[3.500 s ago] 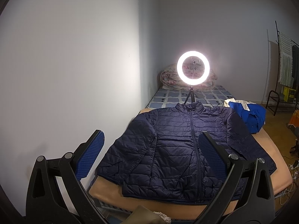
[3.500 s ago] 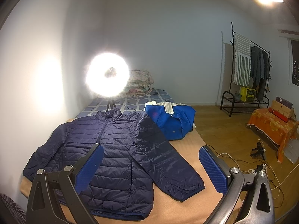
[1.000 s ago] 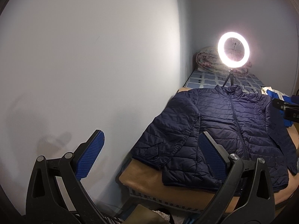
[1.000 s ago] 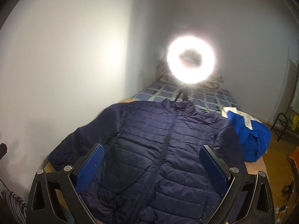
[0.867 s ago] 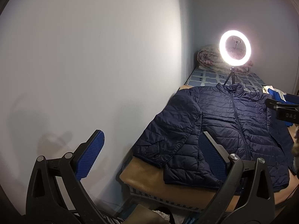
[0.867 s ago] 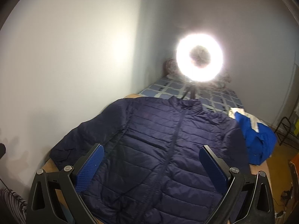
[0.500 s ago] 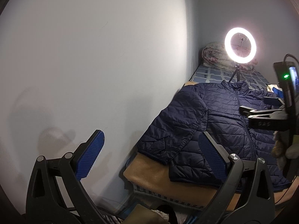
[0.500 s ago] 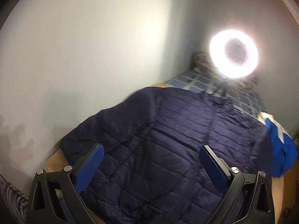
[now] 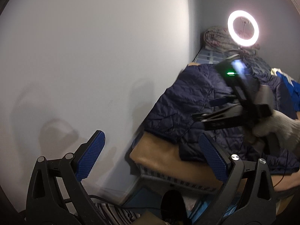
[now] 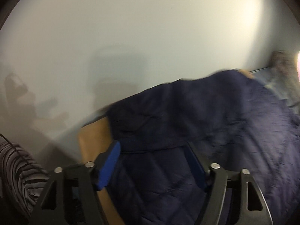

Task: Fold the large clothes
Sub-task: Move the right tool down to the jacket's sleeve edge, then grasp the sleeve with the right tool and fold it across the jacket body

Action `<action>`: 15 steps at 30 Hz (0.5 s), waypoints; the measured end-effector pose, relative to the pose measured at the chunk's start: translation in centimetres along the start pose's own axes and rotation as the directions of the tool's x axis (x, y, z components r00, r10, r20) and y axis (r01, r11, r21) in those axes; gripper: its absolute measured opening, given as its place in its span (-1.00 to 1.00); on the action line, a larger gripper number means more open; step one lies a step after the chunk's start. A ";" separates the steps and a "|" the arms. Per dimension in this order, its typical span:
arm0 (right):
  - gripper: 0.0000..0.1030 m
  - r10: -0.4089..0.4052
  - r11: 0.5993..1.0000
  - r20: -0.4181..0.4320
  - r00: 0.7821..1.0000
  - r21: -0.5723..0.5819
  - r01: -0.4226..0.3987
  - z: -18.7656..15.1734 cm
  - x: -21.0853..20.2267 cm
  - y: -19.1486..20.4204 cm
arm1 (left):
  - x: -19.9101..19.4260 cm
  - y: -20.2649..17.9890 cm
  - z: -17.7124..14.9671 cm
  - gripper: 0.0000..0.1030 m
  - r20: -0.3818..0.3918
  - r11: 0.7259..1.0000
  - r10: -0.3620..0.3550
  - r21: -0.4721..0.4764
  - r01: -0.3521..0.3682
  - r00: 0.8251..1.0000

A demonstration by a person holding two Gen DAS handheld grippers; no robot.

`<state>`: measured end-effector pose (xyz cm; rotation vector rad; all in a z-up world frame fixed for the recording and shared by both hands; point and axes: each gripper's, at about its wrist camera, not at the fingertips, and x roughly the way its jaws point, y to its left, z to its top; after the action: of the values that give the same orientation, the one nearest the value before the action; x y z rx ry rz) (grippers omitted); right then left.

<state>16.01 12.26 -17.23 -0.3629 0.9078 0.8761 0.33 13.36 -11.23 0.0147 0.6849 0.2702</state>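
Note:
A navy quilted jacket [image 9: 180,105] lies flat on a tan-covered bed [image 9: 159,155], front up, its left sleeve near the wall. My left gripper [image 9: 151,155] is open and empty, held off the bed's near left corner. My right gripper [image 10: 153,161] is open, its fingers partly drawn in, low over the jacket's [image 10: 196,131] left sleeve and hem; the view is blurred. In the left wrist view the right gripper [image 9: 211,108] reaches in from the right over the sleeve, held by a white-gloved hand [image 9: 277,127].
A grey wall [image 9: 93,65] runs close along the bed's left side. A lit ring light [image 9: 243,31] stands at the bed's far end before folded blankets [image 9: 215,37]. A blue garment [image 9: 288,86] lies at far right. Striped fabric [image 10: 16,170] sits at lower left.
The right gripper has swung left and down across the jacket to the left sleeve, and its fingers have narrowed. The left gripper has drifted slightly left, still open.

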 end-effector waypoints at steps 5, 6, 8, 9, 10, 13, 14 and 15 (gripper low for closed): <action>0.01 0.130 0.990 -0.110 0.985 -0.045 -0.135 0.6 5.4 2.6 | -0.1 0.4 -1.2 0.88 -0.032 1.000 -0.017 -0.002 0.017 0.999; 0.01 0.140 0.987 -0.129 0.982 -0.056 -0.148 0.7 6.3 2.9 | 0.0 0.6 -1.4 0.88 -0.038 1.000 -0.024 -0.008 0.023 0.999; 0.01 0.153 0.982 -0.158 0.976 -0.084 -0.168 0.7 7.7 3.9 | 0.3 0.9 -1.5 0.80 -0.051 0.999 -0.028 -0.021 0.027 0.998; 0.01 0.154 0.980 -0.177 0.972 -0.101 -0.173 0.7 8.3 4.5 | 0.5 1.0 -1.6 0.78 -0.057 0.999 -0.027 -0.025 0.026 0.998; 0.01 0.150 0.978 -0.193 0.970 -0.116 -0.174 0.7 8.9 4.9 | 0.6 1.1 -1.6 0.77 -0.060 0.999 -0.027 -0.027 0.026 0.998; 0.01 0.131 0.975 -0.230 0.964 -0.148 -0.168 0.5 10.4 5.7 | 0.7 1.1 -1.3 0.77 -0.056 0.999 -0.027 -0.026 0.026 0.998; 0.01 0.124 0.974 -0.243 0.962 -0.153 -0.164 0.3 10.7 5.9 | 0.8 1.1 -1.3 0.77 -0.052 0.999 -0.028 -0.025 0.027 0.998; 0.01 0.115 0.975 -0.249 0.962 -0.159 -0.158 0.2 11.4 6.2 | 0.9 1.1 -1.2 0.77 -0.049 0.999 -0.030 -0.024 0.028 0.998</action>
<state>14.84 21.90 -25.82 -0.5740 1.0893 1.0609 -0.04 14.58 -12.56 -0.0243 0.7308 0.2514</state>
